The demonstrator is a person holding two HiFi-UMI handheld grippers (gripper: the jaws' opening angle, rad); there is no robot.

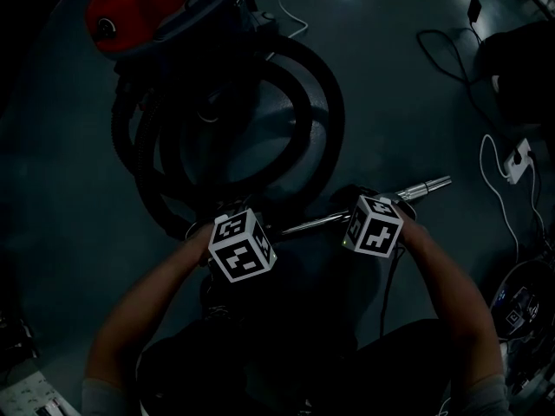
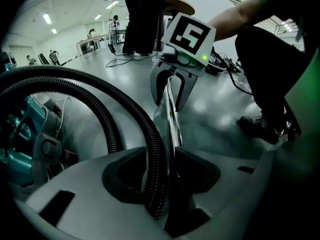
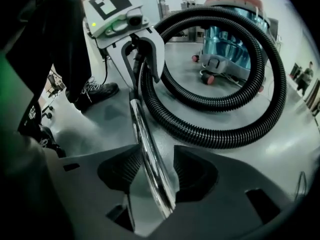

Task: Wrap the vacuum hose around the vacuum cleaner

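The red vacuum cleaner (image 1: 139, 7) stands on the floor at the far left. Its black ribbed hose (image 1: 325, 120) lies looped round its base. A chrome wand (image 1: 425, 187) runs between my two grippers, off the floor. My left gripper (image 2: 167, 164) is shut on the hose end (image 2: 155, 184) where the hose meets the wand (image 2: 172, 119). My right gripper (image 3: 150, 169) is shut on the wand (image 3: 145, 139) further along, with the big hose loops (image 3: 225, 129) and the vacuum cleaner (image 3: 232, 39) beyond. Each gripper view shows the other gripper clasping the wand.
Loose cables (image 1: 451, 50) and a white plug block (image 1: 519, 159) lie on the grey floor at the right. The person's shoe (image 2: 260, 126) is close beside the wand. Tables and people (image 2: 100, 39) stand far off in the room.
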